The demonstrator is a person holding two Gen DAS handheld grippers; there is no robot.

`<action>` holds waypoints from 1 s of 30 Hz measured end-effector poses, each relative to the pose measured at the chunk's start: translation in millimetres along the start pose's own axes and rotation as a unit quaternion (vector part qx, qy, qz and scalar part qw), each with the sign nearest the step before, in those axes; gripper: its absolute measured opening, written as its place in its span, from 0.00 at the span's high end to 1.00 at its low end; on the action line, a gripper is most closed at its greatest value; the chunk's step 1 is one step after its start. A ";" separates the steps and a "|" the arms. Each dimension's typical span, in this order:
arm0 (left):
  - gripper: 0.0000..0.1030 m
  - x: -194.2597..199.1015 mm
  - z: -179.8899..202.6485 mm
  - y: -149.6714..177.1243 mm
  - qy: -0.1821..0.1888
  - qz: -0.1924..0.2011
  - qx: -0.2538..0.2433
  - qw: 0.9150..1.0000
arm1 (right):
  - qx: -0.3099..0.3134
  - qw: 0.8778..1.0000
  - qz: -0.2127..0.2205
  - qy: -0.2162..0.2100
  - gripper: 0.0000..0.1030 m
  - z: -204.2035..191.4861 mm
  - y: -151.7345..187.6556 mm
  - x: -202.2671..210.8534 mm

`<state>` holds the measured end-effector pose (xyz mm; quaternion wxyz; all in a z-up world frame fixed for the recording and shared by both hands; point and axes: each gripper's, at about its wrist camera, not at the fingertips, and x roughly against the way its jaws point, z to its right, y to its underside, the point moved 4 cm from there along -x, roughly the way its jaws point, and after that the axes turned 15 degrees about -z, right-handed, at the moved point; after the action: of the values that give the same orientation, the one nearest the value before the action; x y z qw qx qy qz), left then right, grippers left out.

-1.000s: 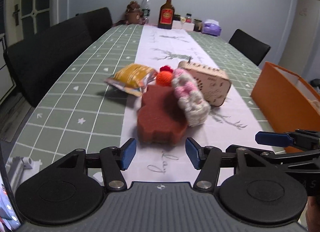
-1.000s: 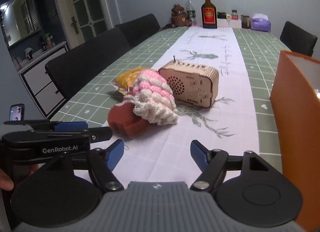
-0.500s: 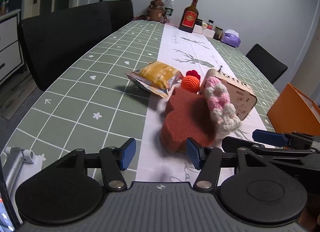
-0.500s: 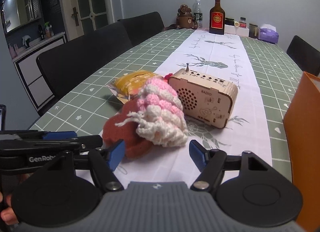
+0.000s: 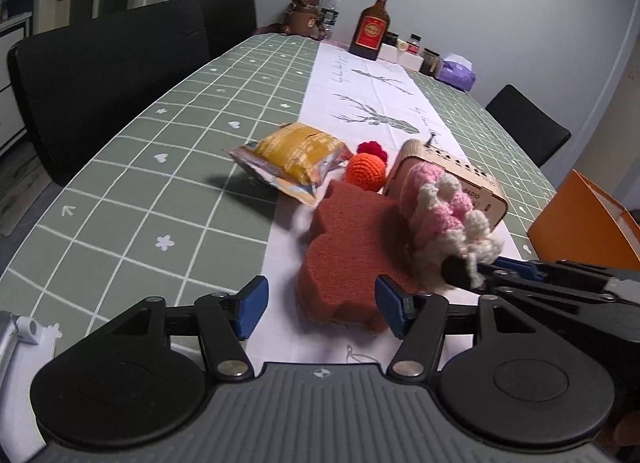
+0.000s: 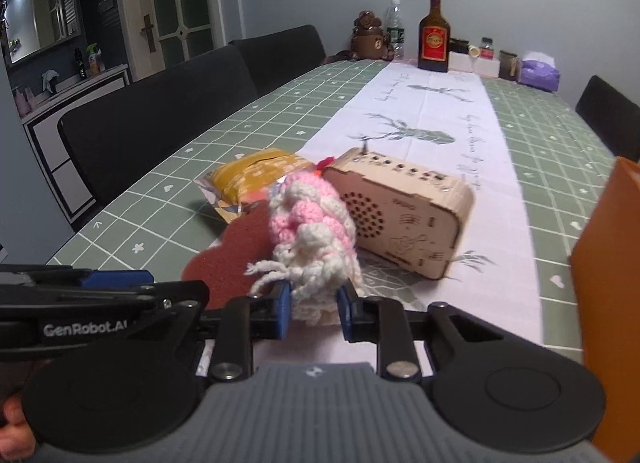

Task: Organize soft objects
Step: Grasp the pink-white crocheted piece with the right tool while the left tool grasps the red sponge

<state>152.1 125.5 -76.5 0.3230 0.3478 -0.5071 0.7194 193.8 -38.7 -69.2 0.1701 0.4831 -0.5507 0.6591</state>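
Pink-and-cream crocheted piece (image 6: 312, 231): lies just ahead of the right tool (image 6: 312, 309), its near end between the blue pads, draped over the red-brown sponge (image 5: 352, 247) and leaning on the wooden radio (image 6: 404, 215).

Risk: grip sits on the loose fringe only; yarn may slip out or drag sponge and radio when lifted.

Right tool: jaws narrow and closing, pinching the crochet.

Left tool (image 5: 320, 305): jaws wide and opening, holding nothing, sponge edge between them.

Orange bin (image 6: 608, 263): on the surface, to the right.

Premises are a home dining room: a long table (image 5: 168, 167) with green checked cloth and white runner (image 6: 436, 131), black chairs (image 6: 160, 131) alongside, a glazed panelled door (image 6: 176, 3), a liquor bottle (image 6: 433, 39).
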 end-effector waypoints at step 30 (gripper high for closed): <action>0.28 -29.2 27.3 0.3 -0.035 -0.017 -0.083 0.996 | -0.012 0.999 -0.018 -0.044 0.39 15.9 39.7 15.8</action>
<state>172.6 96.1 -94.1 0.3452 0.3534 -0.5700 0.6566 163.4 -71.1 -79.7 0.1630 0.5193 -0.5566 0.6277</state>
